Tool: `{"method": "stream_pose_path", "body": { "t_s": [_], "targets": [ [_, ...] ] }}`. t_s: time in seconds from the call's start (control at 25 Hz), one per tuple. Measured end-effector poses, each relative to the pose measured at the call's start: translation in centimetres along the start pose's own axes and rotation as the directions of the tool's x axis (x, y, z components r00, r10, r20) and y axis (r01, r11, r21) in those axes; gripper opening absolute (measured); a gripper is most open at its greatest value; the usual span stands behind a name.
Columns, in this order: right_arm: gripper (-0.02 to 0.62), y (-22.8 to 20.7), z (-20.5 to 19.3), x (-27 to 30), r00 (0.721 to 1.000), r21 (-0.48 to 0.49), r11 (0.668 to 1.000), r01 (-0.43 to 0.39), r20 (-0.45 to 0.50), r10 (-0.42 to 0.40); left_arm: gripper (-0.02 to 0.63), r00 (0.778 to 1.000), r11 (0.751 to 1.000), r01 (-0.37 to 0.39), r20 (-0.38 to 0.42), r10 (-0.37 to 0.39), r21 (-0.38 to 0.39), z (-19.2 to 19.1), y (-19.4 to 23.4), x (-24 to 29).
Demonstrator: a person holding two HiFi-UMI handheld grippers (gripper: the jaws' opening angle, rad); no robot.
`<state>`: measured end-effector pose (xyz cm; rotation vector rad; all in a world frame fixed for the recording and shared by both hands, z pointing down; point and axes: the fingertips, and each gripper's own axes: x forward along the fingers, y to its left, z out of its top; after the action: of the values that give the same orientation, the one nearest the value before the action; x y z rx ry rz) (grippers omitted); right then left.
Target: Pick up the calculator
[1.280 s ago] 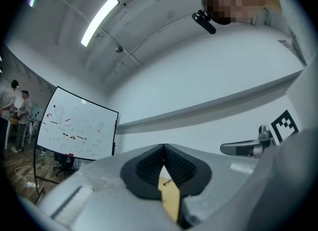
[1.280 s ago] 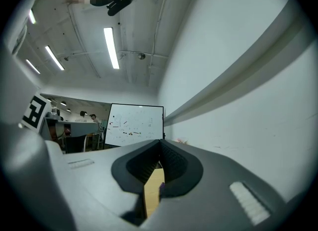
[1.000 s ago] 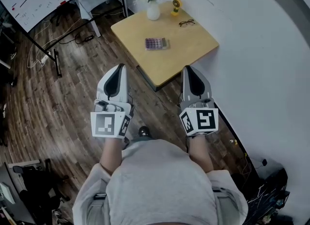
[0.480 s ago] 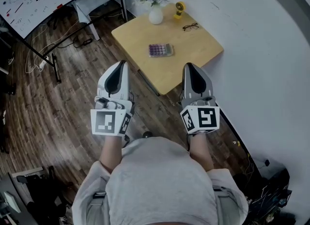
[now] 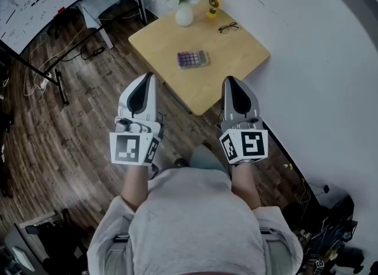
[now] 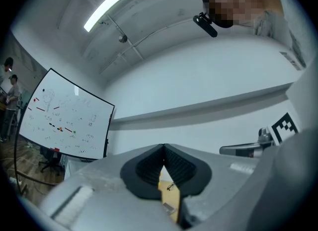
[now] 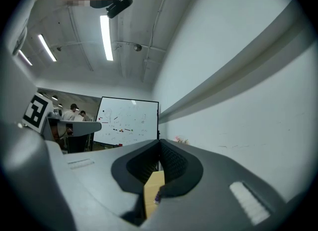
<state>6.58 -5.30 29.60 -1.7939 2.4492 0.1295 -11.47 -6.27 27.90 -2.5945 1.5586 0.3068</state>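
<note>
Shut tight and empty, side by side: left claw (image 5: 147,78) and right claw (image 5: 229,82). Ahead of the tips and between their lines, well apart from both: small grey calculator with purple keys (image 5: 192,59), flat on light square wooden worktop (image 5: 236,55). Farther beyond the calculator: black-rimmed glasses (image 5: 228,28), white flower vase (image 5: 184,13).

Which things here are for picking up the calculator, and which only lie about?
For the job: calculator, left hand-held gripper, right hand-held gripper.
Lying about: vase of flowers, glasses, small yellow object.
</note>
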Motion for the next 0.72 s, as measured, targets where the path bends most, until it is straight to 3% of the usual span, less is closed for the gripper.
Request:
{"method": "stream_pose_path", "body": {
  "t_s": [0.2,0.72],
  "targets": [
    [0.002,-1.3,-1.3,0.8,1.000,0.003,1.000,0.019,-0.025,-0.019,0.005,1.000,1.000,0.003,-0.020,-0.003,-0.012,-1.5,0.2,1.2],
    [0.002,-4.1,-1.3,9.2,0.999,0.001,0.999,-0.044,0.008,0.044,0.005,0.998,0.998,-0.066,-0.001,0.066,0.015,-2.3,4.0,8.1]
  ]
}}
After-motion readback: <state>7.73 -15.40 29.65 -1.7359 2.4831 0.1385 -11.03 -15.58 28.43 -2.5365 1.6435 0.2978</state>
